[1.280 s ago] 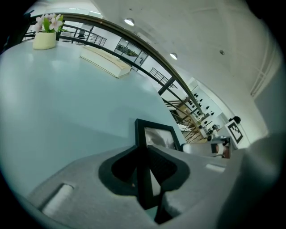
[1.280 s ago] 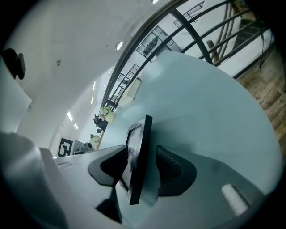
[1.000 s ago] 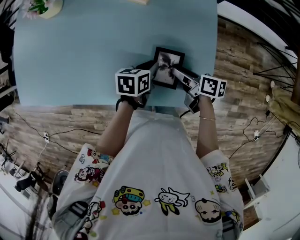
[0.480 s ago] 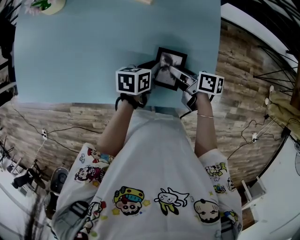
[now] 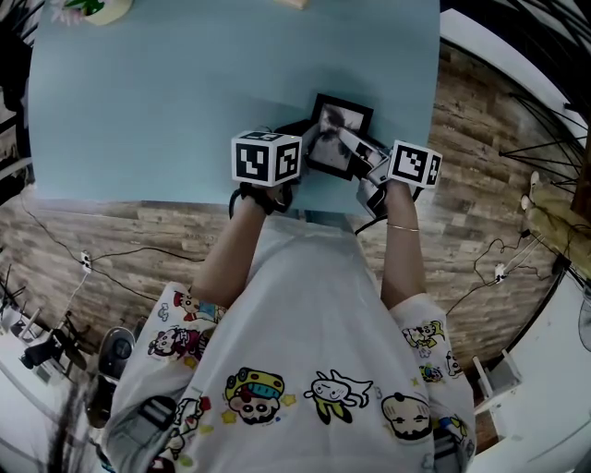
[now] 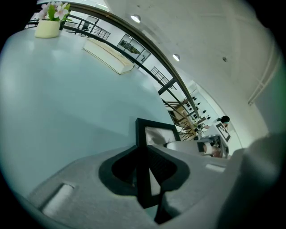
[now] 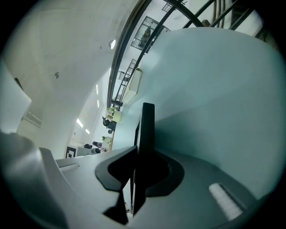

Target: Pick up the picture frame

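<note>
The black picture frame (image 5: pixel 340 129) with a grey picture stands tilted near the front edge of the light blue table (image 5: pixel 138 111). My left gripper (image 5: pixel 300 140) is shut on the frame's left edge; in the left gripper view the frame's black border (image 6: pixel 144 179) runs between the pads. My right gripper (image 5: pixel 355 148) reaches in from the right. Its jaws have just been closing, and in the right gripper view they pinch the frame's thin edge (image 7: pixel 146 125). Both marker cubes hide the frame's lower corners in the head view.
A pale pot with pink flowers (image 5: pixel 88 9) stands at the table's far left corner, also the flower pot (image 6: pixel 49 24). A flat beige object (image 6: pixel 109 56) lies at the far edge. Wood floor with cables (image 5: pixel 111 263) lies below the table's front edge.
The right gripper shifted a little left onto the frame's right edge and its jaws closed on it. The left gripper kept its hold and place.
</note>
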Demonstrator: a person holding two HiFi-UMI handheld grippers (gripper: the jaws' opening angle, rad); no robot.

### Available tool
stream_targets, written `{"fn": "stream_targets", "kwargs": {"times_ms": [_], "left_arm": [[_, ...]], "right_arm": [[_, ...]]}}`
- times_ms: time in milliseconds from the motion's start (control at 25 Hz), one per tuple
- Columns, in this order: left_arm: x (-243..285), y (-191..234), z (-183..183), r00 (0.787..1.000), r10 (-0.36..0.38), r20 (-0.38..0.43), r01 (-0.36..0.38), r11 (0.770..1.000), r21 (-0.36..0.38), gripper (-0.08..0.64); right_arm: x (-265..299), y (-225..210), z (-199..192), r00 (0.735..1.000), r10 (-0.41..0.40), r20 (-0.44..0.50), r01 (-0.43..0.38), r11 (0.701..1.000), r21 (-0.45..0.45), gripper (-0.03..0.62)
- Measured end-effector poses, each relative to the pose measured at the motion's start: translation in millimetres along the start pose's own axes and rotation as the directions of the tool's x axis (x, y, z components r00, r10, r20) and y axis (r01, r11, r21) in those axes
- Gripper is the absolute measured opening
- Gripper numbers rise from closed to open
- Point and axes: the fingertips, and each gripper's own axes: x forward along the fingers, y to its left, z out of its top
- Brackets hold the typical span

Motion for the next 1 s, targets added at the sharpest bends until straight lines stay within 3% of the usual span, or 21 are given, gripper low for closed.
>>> {"fn": "stream_targets", "kwargs": {"times_ms": [400, 680, 1000], "left_arm": [[-2.5, 2.2, 2.9, 0.999, 0.000, 0.039, 0.002, 0.999, -0.034, 0.069], [-5.1, 1.4, 5.2, 0.997, -0.014, 0.070, 0.017, 0.999, -0.039, 0.072], [-19.9, -7.9, 21.7, 0.992, -0.029, 0.126, 0.029, 1.000, -0.001, 0.089]], "right_arm": [[0.9, 8.7, 1.7, 0.995, 0.082, 0.065, -0.086, 0.994, 0.070, 0.023], [0.1, 13.4, 4.0, 0.996, 0.067, 0.065, -0.070, 0.997, 0.041, 0.023], [-14.1, 21.1, 18.1, 0.991, 0.026, 0.129, -0.024, 1.000, -0.016, 0.023]]}}
